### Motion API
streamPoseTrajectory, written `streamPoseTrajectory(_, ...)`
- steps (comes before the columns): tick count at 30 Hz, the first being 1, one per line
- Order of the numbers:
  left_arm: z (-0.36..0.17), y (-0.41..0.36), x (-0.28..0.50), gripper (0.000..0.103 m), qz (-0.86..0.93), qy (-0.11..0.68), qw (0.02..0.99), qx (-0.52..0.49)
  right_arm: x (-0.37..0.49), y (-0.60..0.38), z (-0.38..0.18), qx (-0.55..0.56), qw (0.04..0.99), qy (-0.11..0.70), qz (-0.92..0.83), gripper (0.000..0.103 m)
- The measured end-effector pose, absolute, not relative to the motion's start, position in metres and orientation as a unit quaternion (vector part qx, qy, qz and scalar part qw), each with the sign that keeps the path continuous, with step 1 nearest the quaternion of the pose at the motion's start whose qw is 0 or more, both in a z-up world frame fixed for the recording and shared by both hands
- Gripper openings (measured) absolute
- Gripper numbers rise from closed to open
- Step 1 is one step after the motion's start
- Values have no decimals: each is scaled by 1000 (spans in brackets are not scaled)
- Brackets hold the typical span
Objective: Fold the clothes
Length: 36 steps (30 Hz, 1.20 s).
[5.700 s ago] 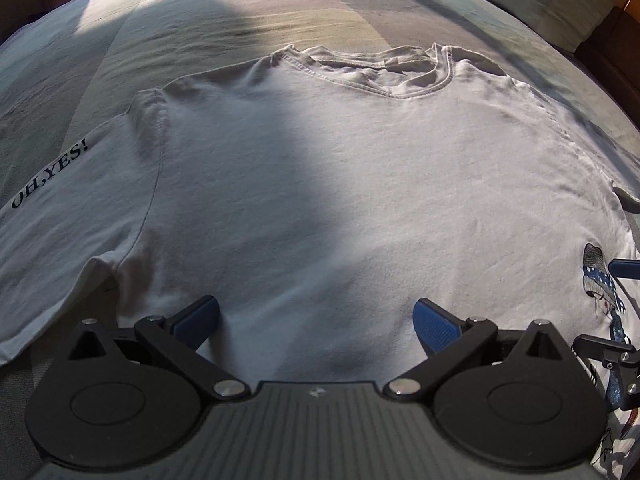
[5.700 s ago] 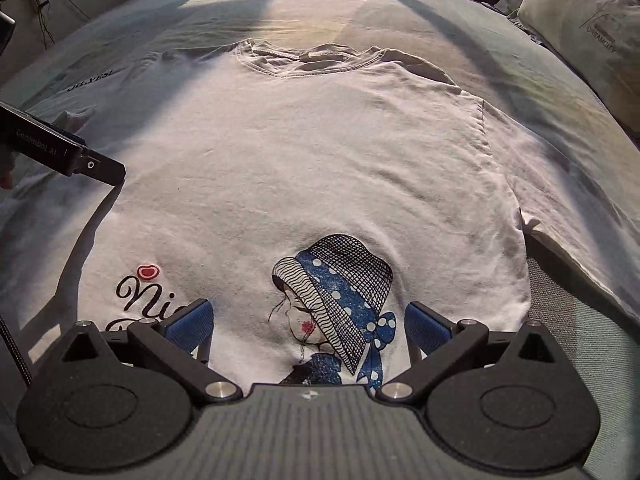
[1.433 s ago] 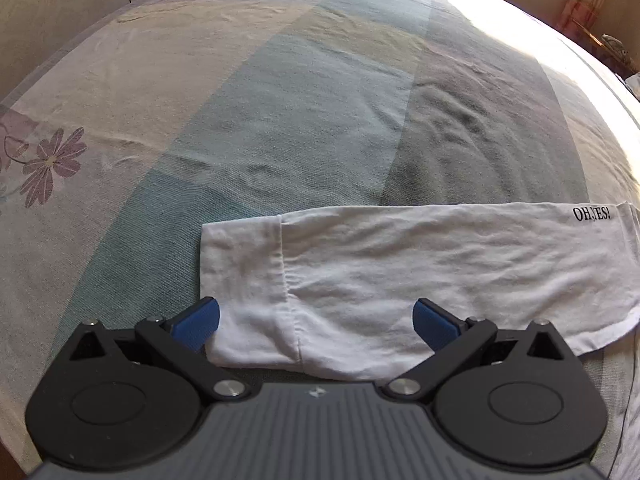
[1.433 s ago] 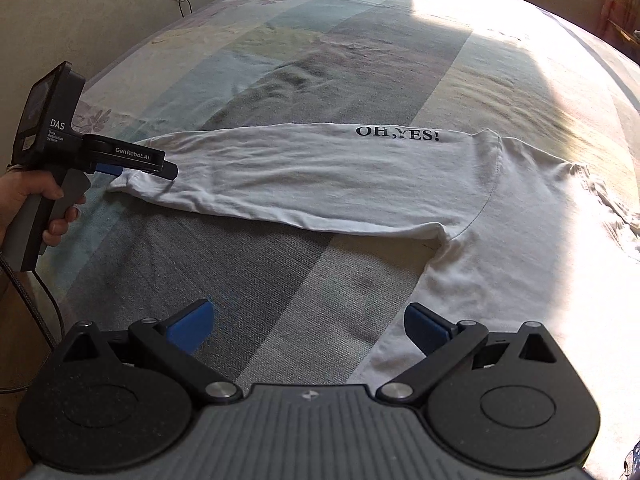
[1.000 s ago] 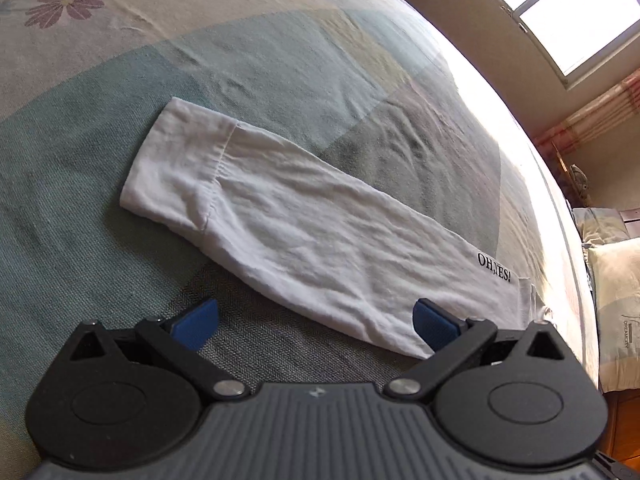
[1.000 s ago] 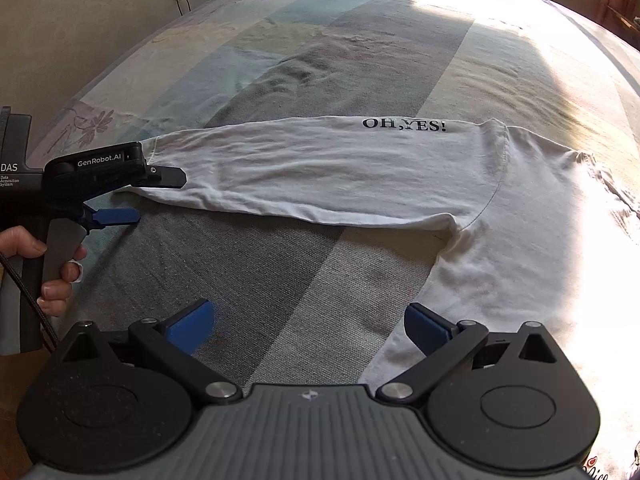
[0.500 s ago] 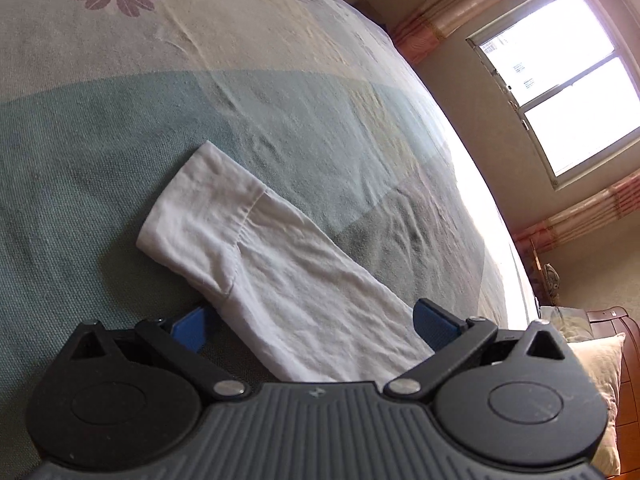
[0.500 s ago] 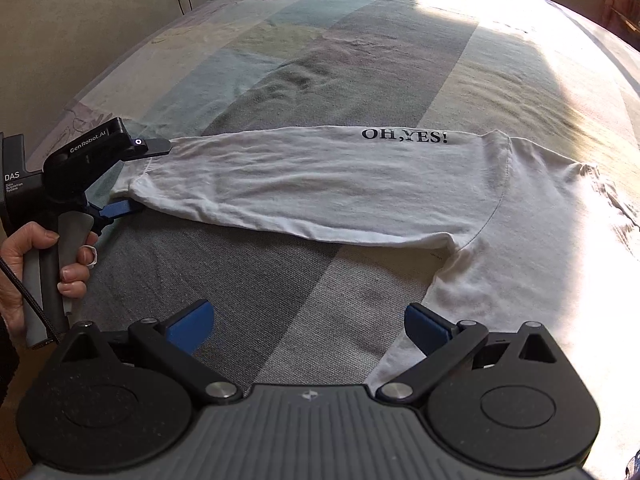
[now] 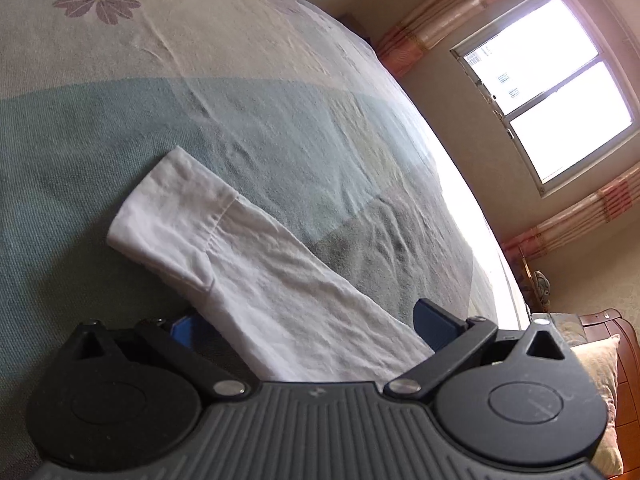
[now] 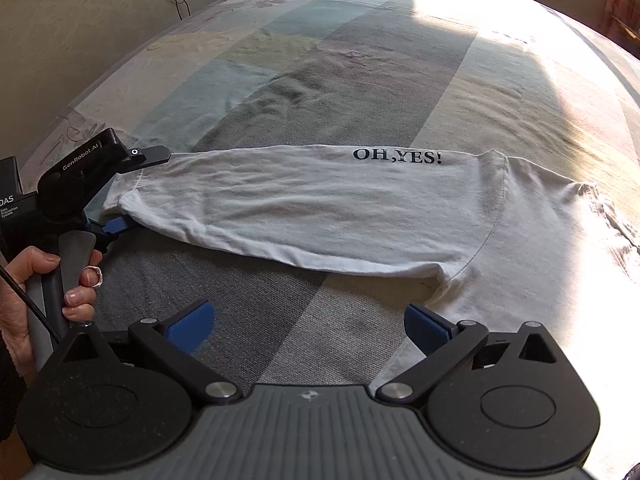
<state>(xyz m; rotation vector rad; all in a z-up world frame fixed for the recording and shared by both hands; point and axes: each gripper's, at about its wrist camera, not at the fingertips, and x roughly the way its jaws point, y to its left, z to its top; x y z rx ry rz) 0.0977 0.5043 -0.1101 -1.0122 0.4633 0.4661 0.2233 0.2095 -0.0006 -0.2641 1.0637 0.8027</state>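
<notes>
Fingers of the right gripper [image 10: 306,326] are spread wide w/ nothing between them, hovering over bare bedspread [image 10: 248,312]; the right blue pad [image 10: 426,326] sits just beside the white shirt [image 10: 520,280] edge below the armpit, touch or not can't tell. Left gripper [image 9: 308,320] is also spread wide, fingers straddling the sleeve [image 9: 256,280], which runs across the gap from the cuff [image 9: 168,204] back under the gripper body. Its left blue pad [image 9: 186,326] is half hidden under the sleeve's lower edge, right pad [image 9: 434,320] just beside the cloth; no pinch visible.

In the right wrist view the left gripper [image 10: 128,188] shows at the left edge: top finger over the cuff end, lower blue pad under it, cloth sitting in the open gap. A hand [image 10: 52,292] grips its handle.

Shirt lies flat on the bed, sleeve [image 10: 280,208] stretched out sideways toward the left gripper, black "OH,YES!" print [image 10: 397,156] near the shoulder seam. Body of the shirt runs off to the right, partly washed out by sun.

Farther off: striped bedspread w/ flower print [image 9: 98,0], a pillow [image 9: 596,360] at the right edge, then a window [image 9: 552,88] w/ curtains [image 9: 440,12] on the back wall.
</notes>
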Motion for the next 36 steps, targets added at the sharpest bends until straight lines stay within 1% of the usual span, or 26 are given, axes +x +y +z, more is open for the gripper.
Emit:
streamPoseTrajectory(3, -115, 516, 92, 102, 233, 176, 808, -511, 222, 211, -1, -132, 778, 485, 378, 103)
streamPoseTrajectory(5, -117, 510, 91, 102, 234, 163, 805, -520, 222, 211, -3, -135, 777, 484, 378, 103)
streamPoseTrajectory(7, -119, 500, 96, 102, 221, 168, 809, -518, 223, 210, -6, -130, 775, 491, 376, 103)
streamPoseTrajectory(10, -116, 498, 109, 102, 214, 184, 827, -486, 224, 209, -8, -116, 771, 502, 376, 103)
streamPoseTrajectory(13, -117, 511, 117, 102, 224, 164, 820, -500, 222, 211, -7, -110, 768, 502, 383, 103)
streamPoseTrajectory(16, -115, 505, 123, 102, 215, 172, 812, -514, 221, 213, -5, -113, 769, 497, 385, 103)
streamPoseTrajectory(20, -115, 496, 134, 102, 202, 194, 836, -472, 221, 211, -3, -102, 771, 497, 384, 103)
streamPoseTrajectory(24, -113, 511, 155, 102, 202, 189, 823, -495, 220, 206, -3, -104, 774, 494, 382, 103)
streamPoseTrajectory(28, -98, 508, 151, 102, 190, 182, 820, -507, 221, 197, -6, -90, 775, 506, 367, 103)
streamPoseTrajectory(31, -79, 500, 144, 102, 185, 165, 839, -485, 220, 191, -5, -82, 778, 505, 365, 103)
streamPoseTrajectory(36, -54, 493, 156, 102, 156, 148, 856, -469, 222, 183, -7, -72, 780, 506, 360, 103)
